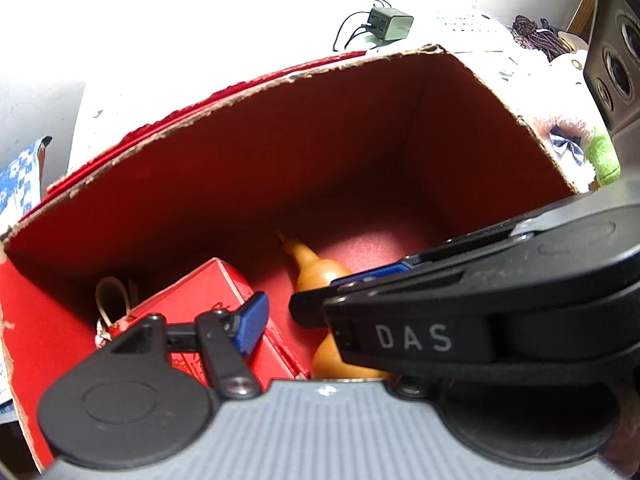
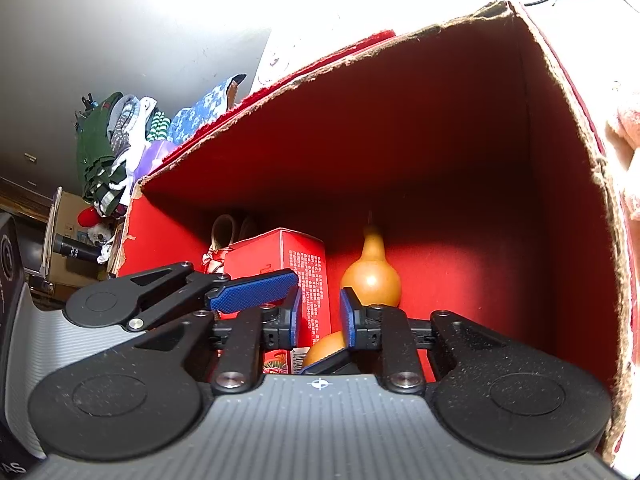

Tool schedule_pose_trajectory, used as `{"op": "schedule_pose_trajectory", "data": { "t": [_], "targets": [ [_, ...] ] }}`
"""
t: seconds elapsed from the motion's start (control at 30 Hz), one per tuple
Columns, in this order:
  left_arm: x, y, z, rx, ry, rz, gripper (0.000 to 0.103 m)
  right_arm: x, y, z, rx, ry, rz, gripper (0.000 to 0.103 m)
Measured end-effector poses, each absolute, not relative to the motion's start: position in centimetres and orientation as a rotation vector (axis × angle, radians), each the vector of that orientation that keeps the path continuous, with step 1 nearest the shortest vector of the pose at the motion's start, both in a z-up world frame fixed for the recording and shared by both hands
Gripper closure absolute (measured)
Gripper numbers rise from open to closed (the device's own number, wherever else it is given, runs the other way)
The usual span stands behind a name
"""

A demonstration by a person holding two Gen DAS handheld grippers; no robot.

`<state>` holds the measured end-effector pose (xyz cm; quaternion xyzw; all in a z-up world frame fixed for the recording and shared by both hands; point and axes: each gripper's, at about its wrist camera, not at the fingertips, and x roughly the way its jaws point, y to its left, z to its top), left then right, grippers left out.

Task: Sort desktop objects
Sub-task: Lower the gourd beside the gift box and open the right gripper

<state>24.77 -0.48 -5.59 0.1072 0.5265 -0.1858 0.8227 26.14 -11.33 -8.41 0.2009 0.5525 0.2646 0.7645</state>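
Overexposed white desktop [image 1: 240,20] formed the background, with a grey charger [image 1: 390,22] at its far edge and piled clothing [image 2: 114,152] at far left. Largest in the scene was the red cardboard box [image 1: 320,152], open-topped, its torn rim framing both views. Inside, on the floor, stood a small red carton [image 2: 280,256] at near left, with a looped cord [image 2: 224,232] behind it; an orange gourd [image 2: 372,272] lay just beside the carton, stem pointing to the far wall.

The right gripper [image 2: 320,316] hovered within the box mouth above the gourd, released, jaws apart and holding nothing. The left gripper [image 1: 276,312] crossed beside it; one blue pad [image 1: 252,328] showed, its partner was hidden by the other tool, so whether it was released or clenched could not be told.

Judged step: depositing or withdrawing at the box. Done well, each tool would lift straight up, one at a time, since the two overlapped. Open room lay at the right half of the box floor; the rough rim and the far wall were the edges to avoid.
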Motion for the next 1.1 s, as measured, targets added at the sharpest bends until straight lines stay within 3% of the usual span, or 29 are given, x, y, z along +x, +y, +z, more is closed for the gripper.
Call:
{"op": "schedule_pose_trajectory", "data": {
  "t": [0.1, 0.57, 0.63, 1.1],
  "targets": [
    [24.6, -0.5, -5.4, 0.240, 1.106, -0.376, 0.029, 26.0, -11.3, -8.3, 0.438, 1.189, 0.573, 0.079],
    [24.1, -0.5, -5.1, 0.264, 1.076, -0.355, 0.027, 25.9, -11.5, -8.2, 0.440, 1.153, 0.576, 0.079],
    [24.3, -0.4, -5.0, 0.261, 1.061, -0.340, 0.022, 25.9, -11.7, -8.2, 0.453, 1.143, 0.571, 0.074],
    [24.2, -0.3, -4.4, 0.264, 1.071, -0.250, 0.021, 24.6, -12.5, -6.5, 0.395, 1.061, 0.527, 0.074]
  ]
}}
